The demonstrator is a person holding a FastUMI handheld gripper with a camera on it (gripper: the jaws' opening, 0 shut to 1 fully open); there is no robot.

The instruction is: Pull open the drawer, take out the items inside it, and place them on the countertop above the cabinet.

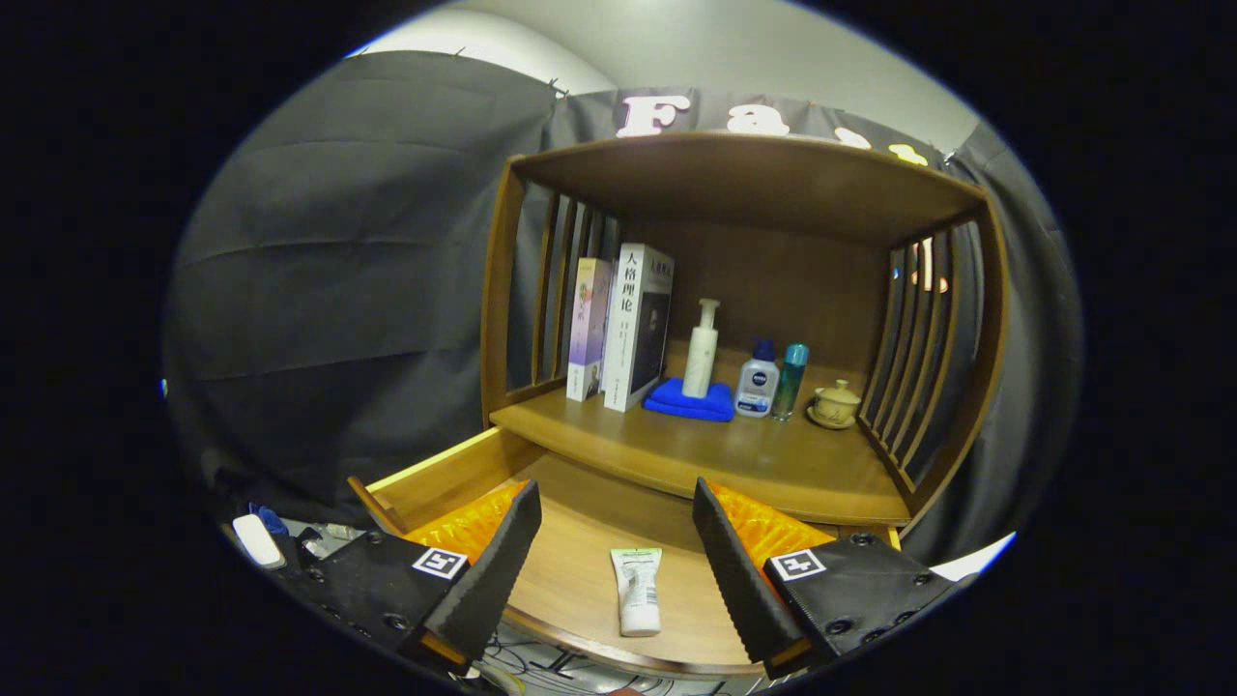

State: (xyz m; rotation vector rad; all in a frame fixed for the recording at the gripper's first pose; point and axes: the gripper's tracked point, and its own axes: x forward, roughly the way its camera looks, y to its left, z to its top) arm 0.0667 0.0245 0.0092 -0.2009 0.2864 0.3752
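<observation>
Hovering wide open and empty, the tool (616,541) straddles a tube (637,590) in the open drawer (580,561) below the countertop (715,454).

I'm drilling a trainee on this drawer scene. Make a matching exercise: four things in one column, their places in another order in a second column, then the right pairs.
Things:
1. white tube
2. pump bottle
3. lidded cup
4. two books

Places:
A. standing on the folded blue cloth
B. upright at the countertop's slatted end farthest from the saucer
C. lying flat in the open drawer, between the open jaws of the gripper
D. on a saucer at the countertop's other slatted end

Pairs: 1-C, 2-A, 3-D, 4-B
</observation>
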